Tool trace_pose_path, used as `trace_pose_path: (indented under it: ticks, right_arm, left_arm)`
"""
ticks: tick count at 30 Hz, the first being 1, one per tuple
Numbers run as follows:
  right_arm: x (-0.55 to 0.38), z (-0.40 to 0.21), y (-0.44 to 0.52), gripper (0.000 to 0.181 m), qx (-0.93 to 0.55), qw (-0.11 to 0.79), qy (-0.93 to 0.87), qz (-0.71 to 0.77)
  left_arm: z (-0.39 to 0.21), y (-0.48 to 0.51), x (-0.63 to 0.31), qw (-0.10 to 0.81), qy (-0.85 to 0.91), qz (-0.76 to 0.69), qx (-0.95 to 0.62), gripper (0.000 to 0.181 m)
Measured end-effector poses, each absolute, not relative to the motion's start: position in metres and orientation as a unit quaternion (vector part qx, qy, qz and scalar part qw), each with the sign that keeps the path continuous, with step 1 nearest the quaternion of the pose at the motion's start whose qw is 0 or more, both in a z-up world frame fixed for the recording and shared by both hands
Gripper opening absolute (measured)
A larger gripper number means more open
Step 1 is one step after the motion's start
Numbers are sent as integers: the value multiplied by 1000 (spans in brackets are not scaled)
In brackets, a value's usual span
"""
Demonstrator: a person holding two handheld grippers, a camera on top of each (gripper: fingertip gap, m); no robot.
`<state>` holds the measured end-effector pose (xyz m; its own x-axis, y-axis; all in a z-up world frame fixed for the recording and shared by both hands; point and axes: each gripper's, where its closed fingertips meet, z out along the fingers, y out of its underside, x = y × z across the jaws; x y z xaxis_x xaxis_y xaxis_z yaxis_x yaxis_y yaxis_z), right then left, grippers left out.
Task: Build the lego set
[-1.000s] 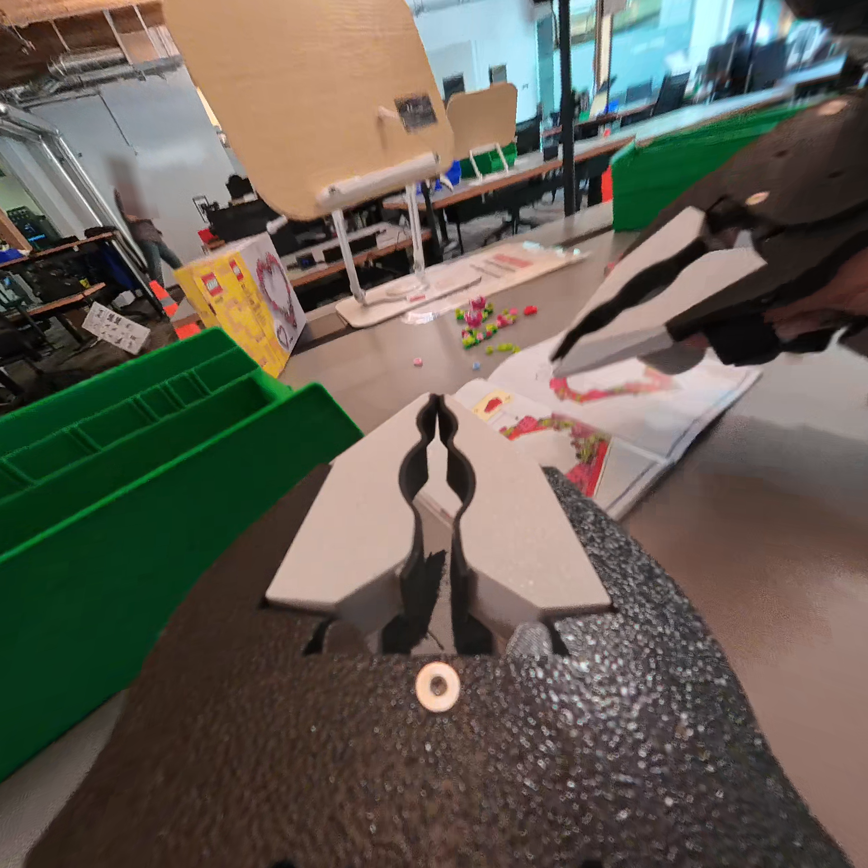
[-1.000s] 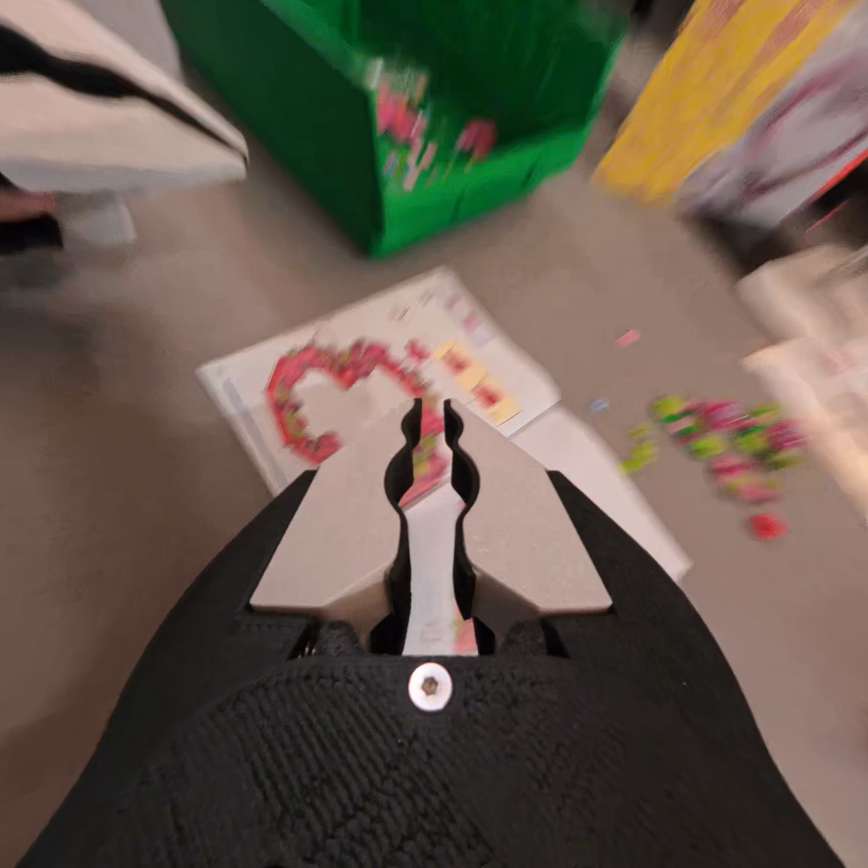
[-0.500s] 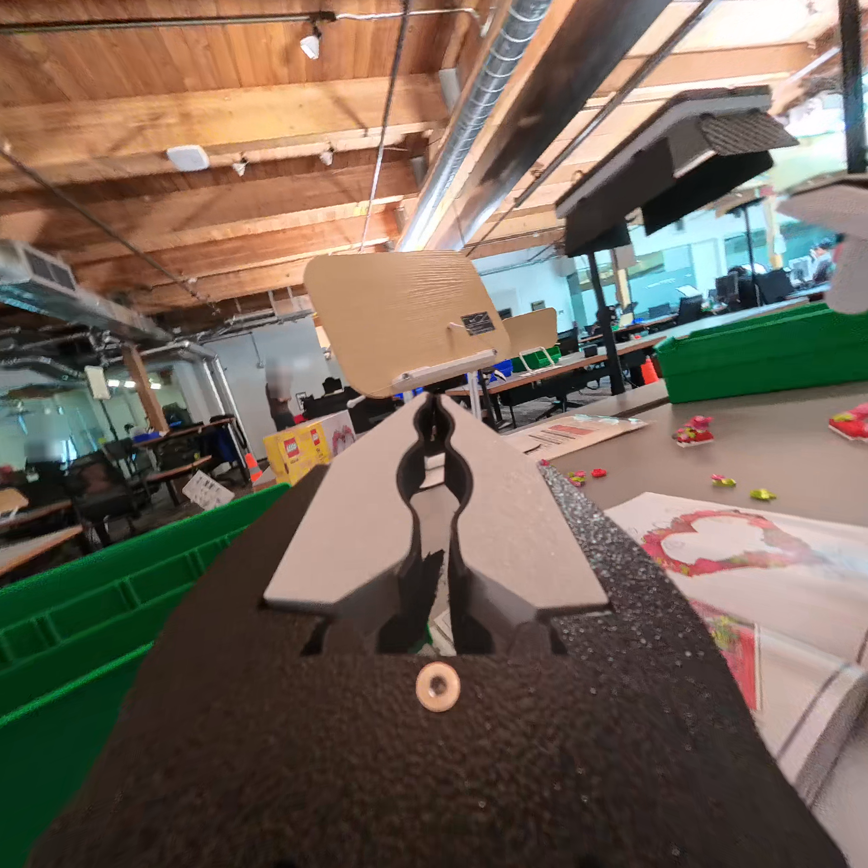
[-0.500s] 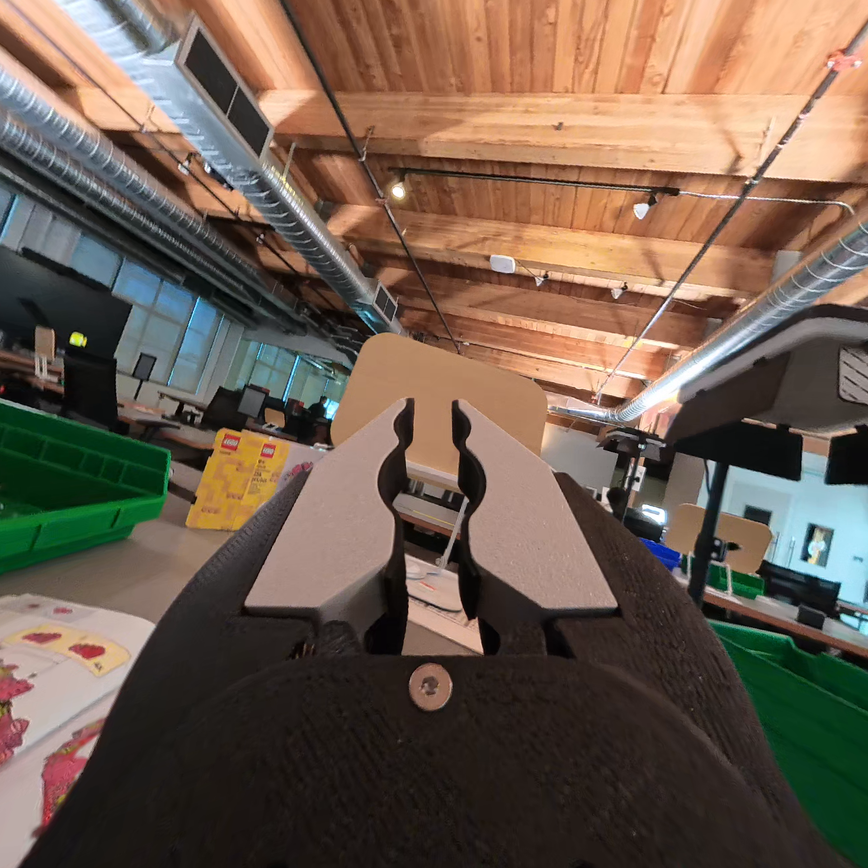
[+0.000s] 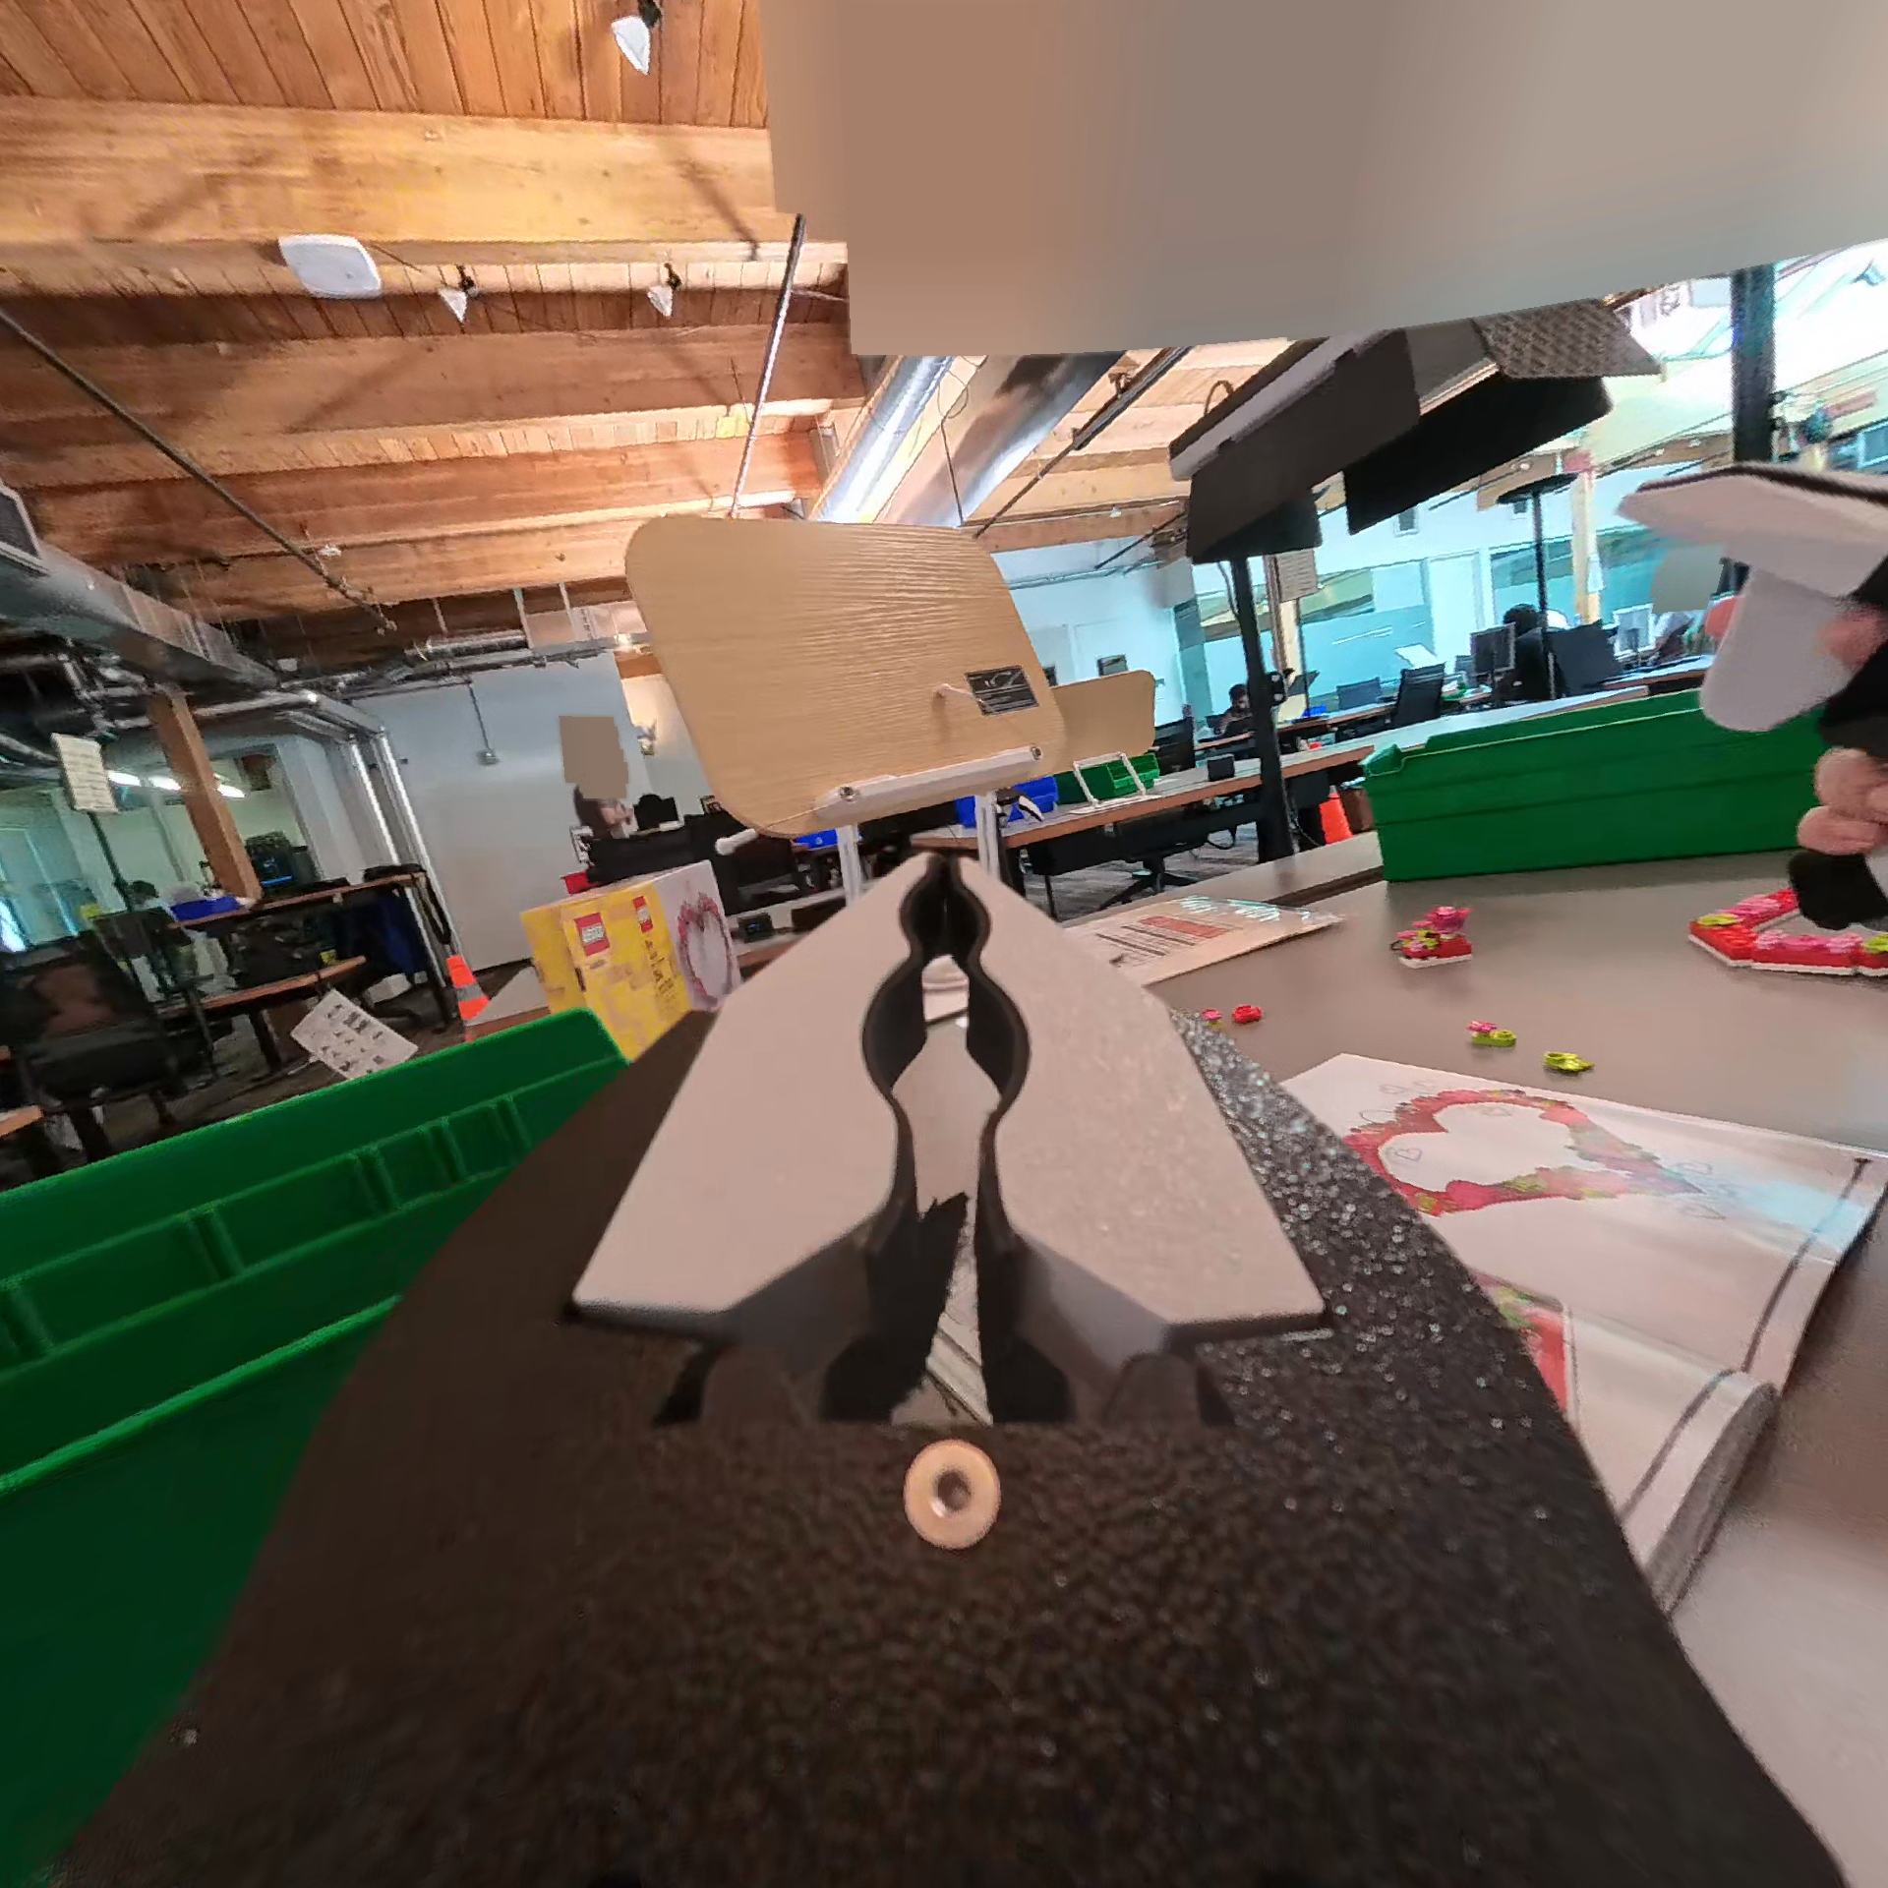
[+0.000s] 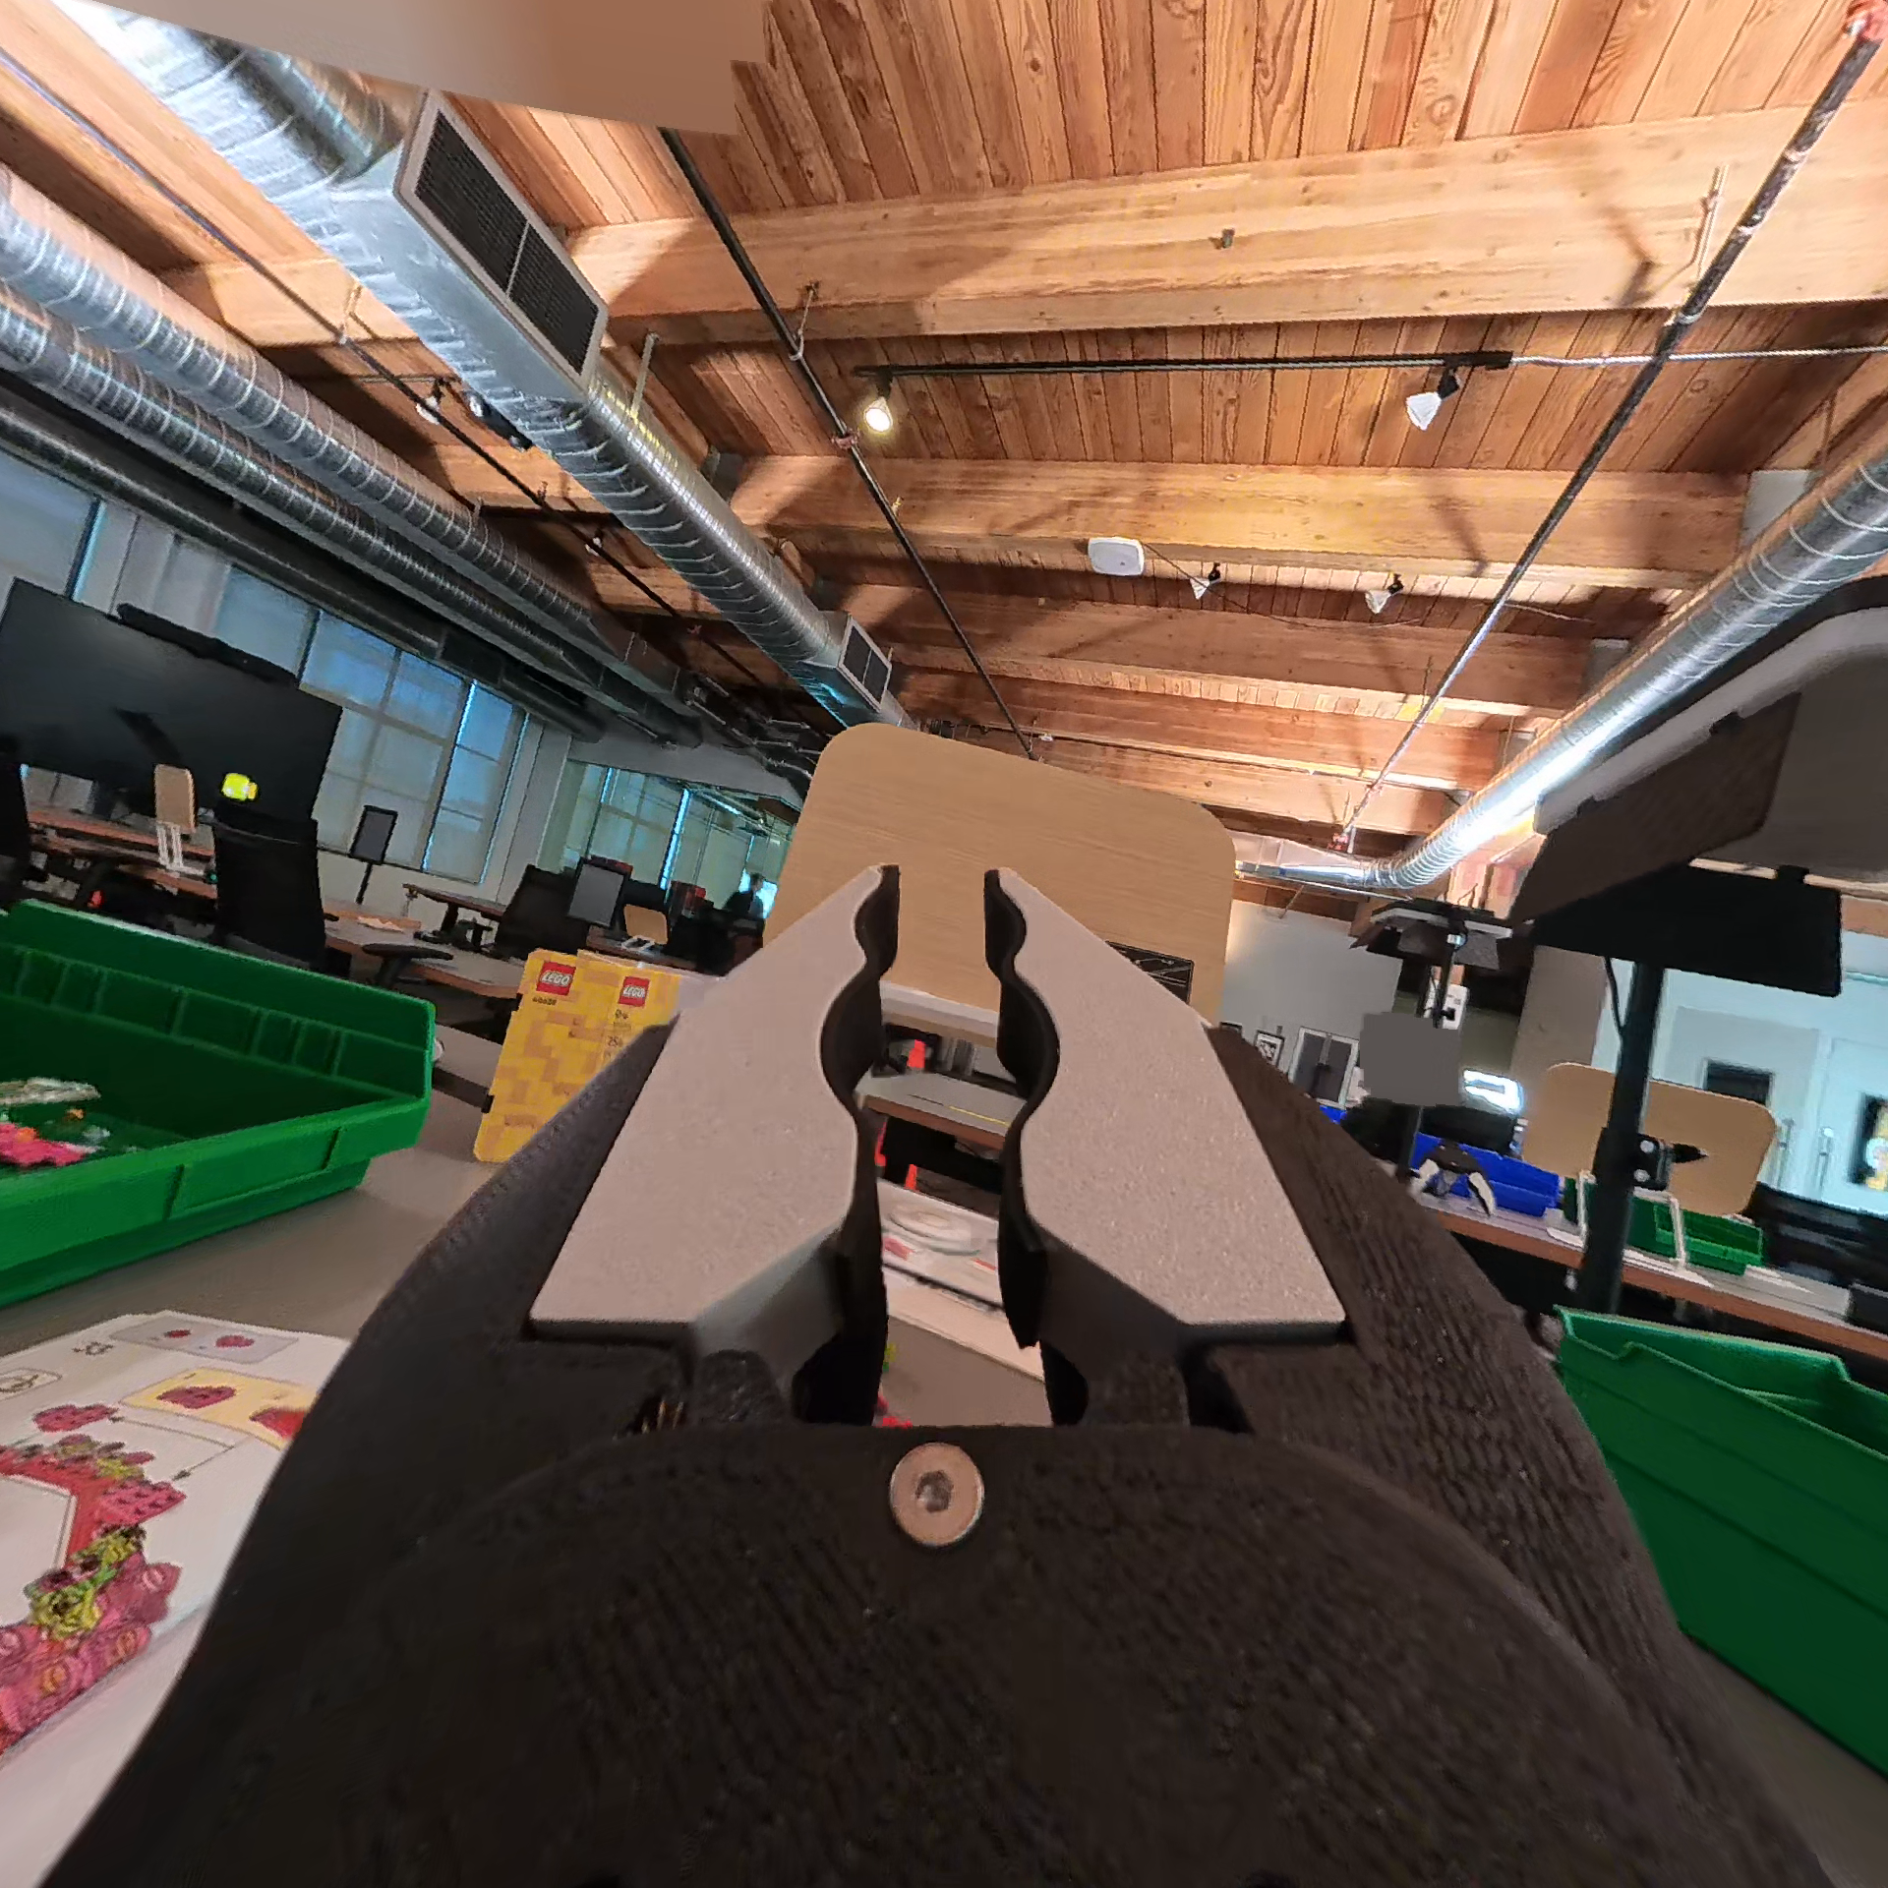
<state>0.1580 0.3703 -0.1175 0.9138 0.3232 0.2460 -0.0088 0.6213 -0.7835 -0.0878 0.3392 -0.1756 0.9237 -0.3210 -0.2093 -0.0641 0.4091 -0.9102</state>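
My left gripper [image 5: 940, 868] is shut and empty, held level above the grey table [image 5: 1686, 1032]. My right gripper [image 6: 940, 879] is slightly open and empty, tilted up toward the ceiling; it also shows at the right edge of the left wrist view [image 5: 1645, 509], in a person's hand. An open instruction booklet [image 5: 1594, 1206] lies on the table and shows in the right wrist view [image 6: 123, 1430]. A red part-built lego piece [image 5: 1778, 945], a small pink and green assembly [image 5: 1435, 935] and loose bits [image 5: 1492, 1034] lie beyond it.
A green bin [image 5: 204, 1277] stands at the left, holding pink pieces [image 6: 41, 1144]. Another green bin [image 6: 1737, 1481] stands at the right. A yellow lego box [image 5: 623, 960], a wooden book stand [image 5: 838, 664] and a flat plastic bag [image 5: 1195, 930] are at the back. My hands' fingertips stand some 25 centimeters from each other.
Both grippers have tilted up from facing the table and booklet to facing the room and ceiling. The right gripper's jaws have parted a little. The left stays shut.
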Motion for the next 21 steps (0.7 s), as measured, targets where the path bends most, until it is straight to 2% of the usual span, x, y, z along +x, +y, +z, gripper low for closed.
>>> trace_pose_path:
  ticks: [3,11,21]
  right_arm:
    - [163,-112,367,24,-416,888,-166,104]
    - [177,-112,373,25,-428,886,-129,126]
    - [173,-110,368,21,-416,884,-141,159]
  left_arm:
    - [-178,341,-88,813,170,-110,-545,0]
    - [-168,335,-99,825,131,-170,-523,0]
    - [-169,332,-89,833,172,-114,-514,0]
